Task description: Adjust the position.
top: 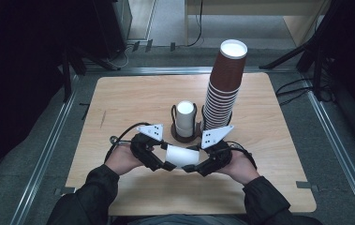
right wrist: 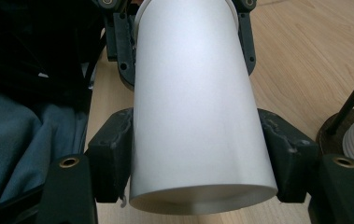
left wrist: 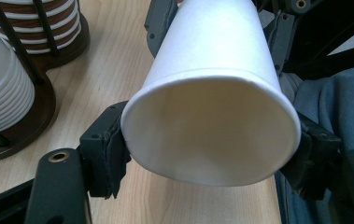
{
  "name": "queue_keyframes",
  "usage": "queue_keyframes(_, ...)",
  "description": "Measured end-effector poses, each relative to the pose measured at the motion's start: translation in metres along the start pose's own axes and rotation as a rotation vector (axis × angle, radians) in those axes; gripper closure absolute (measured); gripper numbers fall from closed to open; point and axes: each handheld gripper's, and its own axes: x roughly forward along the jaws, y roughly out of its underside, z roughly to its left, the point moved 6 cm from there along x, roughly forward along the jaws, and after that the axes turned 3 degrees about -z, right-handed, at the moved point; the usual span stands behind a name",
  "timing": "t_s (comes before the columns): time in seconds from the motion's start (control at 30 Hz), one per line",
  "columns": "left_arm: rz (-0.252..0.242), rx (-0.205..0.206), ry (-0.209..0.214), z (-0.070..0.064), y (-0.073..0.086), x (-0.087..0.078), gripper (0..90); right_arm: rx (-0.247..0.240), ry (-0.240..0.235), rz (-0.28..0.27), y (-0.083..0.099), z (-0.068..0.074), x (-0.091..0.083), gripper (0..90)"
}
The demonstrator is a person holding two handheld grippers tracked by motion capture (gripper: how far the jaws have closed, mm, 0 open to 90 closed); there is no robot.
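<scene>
Your left gripper (top: 166,163) and right gripper (top: 190,167) both clamp one white paper cup (top: 182,156), lying sideways above the wooden table (top: 133,101).

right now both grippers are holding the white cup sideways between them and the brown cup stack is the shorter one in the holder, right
Not quite. The brown stack is the taller one; the white stack beside it is the short one, as the high view shows. The rest holds: the left gripper and right gripper both clamp the white cup, which lies sideways between them.
</scene>
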Motion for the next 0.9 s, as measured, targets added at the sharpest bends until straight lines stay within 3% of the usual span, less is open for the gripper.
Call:
queue_keyframes(0.3, 0.005, 0.008, 0.004, 0.0, 0.0, -0.001, 31.2, 0.004, -0.001, 0.011, 0.001, -0.001, 0.001, 34.2)
queue_keyframes(0.6, 0.007, -0.016, 0.02, -0.001, 0.0, -0.003, 34.1, 0.006, -0.003, 0.004, 0.001, -0.001, 0.0, 32.9)
queue_keyframes(0.9, 0.002, -0.031, 0.004, 0.002, 0.001, -0.012, 34.0, 0.02, 0.022, 0.032, 0.004, -0.003, 0.004, 23.8)
